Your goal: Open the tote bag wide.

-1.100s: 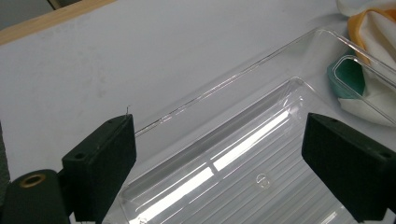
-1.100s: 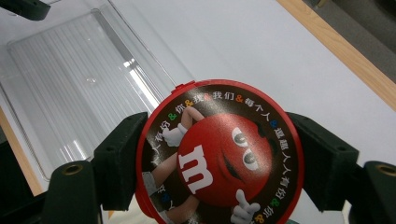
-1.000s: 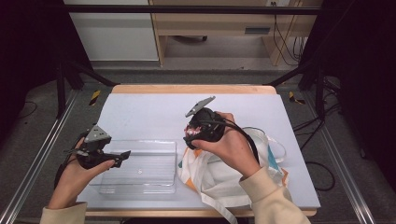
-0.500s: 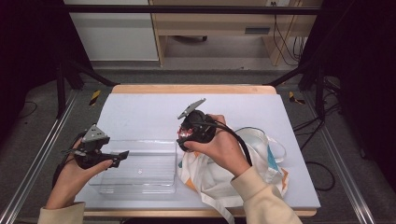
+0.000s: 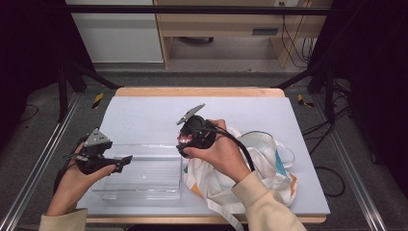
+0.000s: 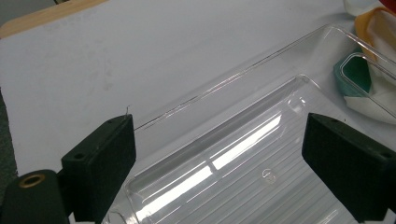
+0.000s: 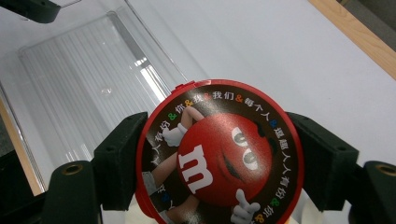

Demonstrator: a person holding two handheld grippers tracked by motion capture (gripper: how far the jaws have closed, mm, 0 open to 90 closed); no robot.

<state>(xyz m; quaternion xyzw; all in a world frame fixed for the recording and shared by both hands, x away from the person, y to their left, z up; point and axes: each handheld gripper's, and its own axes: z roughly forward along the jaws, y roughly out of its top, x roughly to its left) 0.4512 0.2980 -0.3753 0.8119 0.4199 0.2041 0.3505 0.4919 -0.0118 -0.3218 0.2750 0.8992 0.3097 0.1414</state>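
Observation:
A round red M&M's tin (image 7: 219,154) with a cartoon lid sits between the black jaws of my right gripper (image 7: 219,161), whose pads press its sides. In the high view that gripper (image 5: 186,142) hangs just above the right end of a clear plastic bin (image 5: 144,175), the tin (image 5: 184,139) a small red patch. My left gripper (image 5: 124,161) is over the bin's left end. Its jaws (image 6: 219,158) stand wide apart above the bin's ribbed floor (image 6: 224,163) with nothing between them.
A white cloth bag (image 5: 250,168) with orange and teal patches lies crumpled right of the bin, under the right forearm. The white mat (image 5: 144,115) stretches bare behind the bin to the wooden far edge (image 5: 192,91). Metal rails run along both sides of the table.
The right hand has carried the tin leftward and slightly down, from over the bag to the bin's right end. The left gripper has stayed where it was.

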